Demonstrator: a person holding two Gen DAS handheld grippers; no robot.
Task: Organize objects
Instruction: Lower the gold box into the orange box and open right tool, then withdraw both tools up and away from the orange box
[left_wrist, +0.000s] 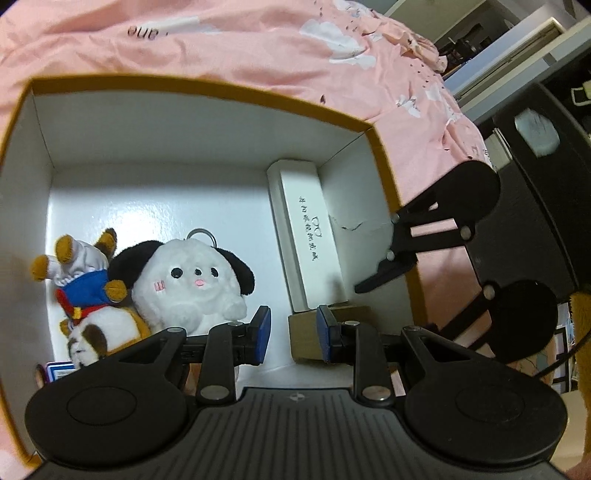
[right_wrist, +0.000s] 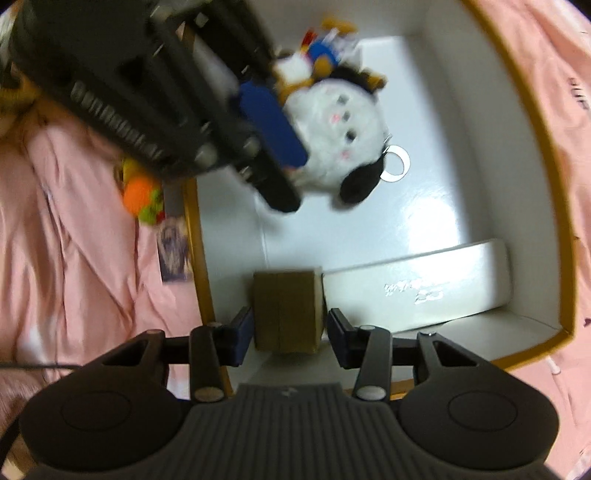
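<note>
Right tongs (right_wrist: 290, 334) stood apart astride the squat brown carton (right_wrist: 286, 310), pads not pressing, while left tongs (left_wrist: 293, 334) hung empty, slightly apart, beside the fluffy plush (left_wrist: 188, 280).

Empty left tongs (left_wrist: 293, 334) hover over box (left_wrist: 207, 86) holding white plush dog (left_wrist: 188, 284).

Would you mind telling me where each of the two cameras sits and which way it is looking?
Left wrist: sits behind the left tool, angled down into the storage box at the white dog plush and long white case; its own blue-padded fingers show, jaws empty, plus the right tool at the side.
Right wrist: sits behind the right tool, looking almost straight down; its jaws straddle the brown carton, with the blurred left tool crossing above.
Shared: box, plush, case, carton, pink bedding.
</note>
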